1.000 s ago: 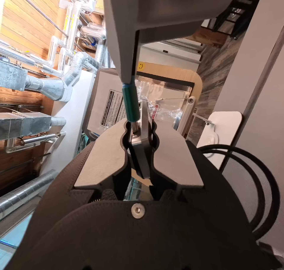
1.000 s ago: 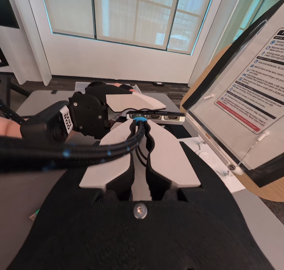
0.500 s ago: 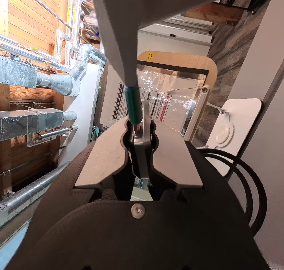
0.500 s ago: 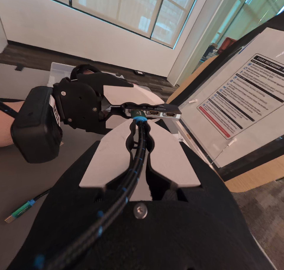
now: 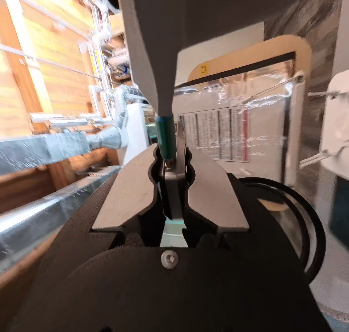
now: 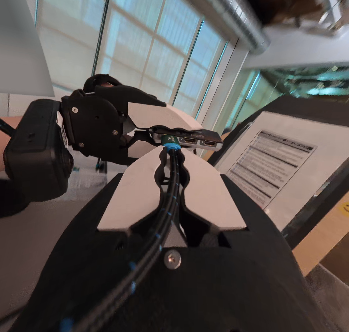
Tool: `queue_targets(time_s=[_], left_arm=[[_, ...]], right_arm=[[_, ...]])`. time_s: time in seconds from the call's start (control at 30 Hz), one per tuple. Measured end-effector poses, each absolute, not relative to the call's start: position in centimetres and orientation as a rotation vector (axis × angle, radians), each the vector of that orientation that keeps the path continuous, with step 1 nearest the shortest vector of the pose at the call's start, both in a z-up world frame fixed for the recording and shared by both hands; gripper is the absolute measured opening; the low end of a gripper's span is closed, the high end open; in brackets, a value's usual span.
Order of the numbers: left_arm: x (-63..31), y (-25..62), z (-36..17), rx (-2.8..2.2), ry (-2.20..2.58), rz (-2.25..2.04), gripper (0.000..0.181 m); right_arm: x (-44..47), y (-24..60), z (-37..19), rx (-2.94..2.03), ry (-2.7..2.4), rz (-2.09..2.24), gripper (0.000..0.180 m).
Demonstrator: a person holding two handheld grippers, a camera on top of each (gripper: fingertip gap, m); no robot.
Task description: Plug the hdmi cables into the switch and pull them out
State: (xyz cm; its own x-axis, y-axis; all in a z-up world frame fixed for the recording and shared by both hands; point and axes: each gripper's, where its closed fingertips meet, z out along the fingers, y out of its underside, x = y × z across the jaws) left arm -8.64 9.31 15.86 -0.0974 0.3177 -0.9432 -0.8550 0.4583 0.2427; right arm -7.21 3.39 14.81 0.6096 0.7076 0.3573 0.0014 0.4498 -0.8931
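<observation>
Two gold-lined sockets [image 6: 190,139] on the slim silver-and-black switch box [image 6: 211,136] face open air. The green metal plug [image 6: 169,139] fills the socket beside them. A clear-covered printed sign board [image 6: 273,164] stands close on the right, narrowing room there.

Framed instruction sheet [image 6: 268,173] at 3 o'clock in right wrist view, tilted, black border, print blurred. Same sheet behind clear film in left wrist view. Wooden board [image 5: 245,52] with yellow sticker [image 5: 203,69] behind it, 1 o'clock. Tall paned windows [image 6: 132,45] at 11 o'clock. Silver ducts [image 5: 105,139] against wood planking [image 5: 62,68], 9 to 10 o'clock. White plate [image 5: 340,103] at 3 o'clock.
</observation>
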Motion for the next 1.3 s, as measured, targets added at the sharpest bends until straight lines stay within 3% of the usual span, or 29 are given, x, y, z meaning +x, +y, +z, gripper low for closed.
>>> queue_targets(time_s=[0.03,0.53,1.3], left_arm=[[-8.4,8.9,16.8,-0.475,1.354,1.12,0.022],[2.5,-0.8,27.3,0.215,1.555,1.543,0.022],[8.6,-9.6,32.1,0.341,1.477,1.57,0.027]], right_arm=[[-7.0,3.1,15.4,-0.982,-0.777,0.507,0.011],[1.7,-5.4,23.3,-0.412,-0.225,0.649,0.011],[8.3,-14.1,26.7,-0.082,-0.212,0.714,0.011]])
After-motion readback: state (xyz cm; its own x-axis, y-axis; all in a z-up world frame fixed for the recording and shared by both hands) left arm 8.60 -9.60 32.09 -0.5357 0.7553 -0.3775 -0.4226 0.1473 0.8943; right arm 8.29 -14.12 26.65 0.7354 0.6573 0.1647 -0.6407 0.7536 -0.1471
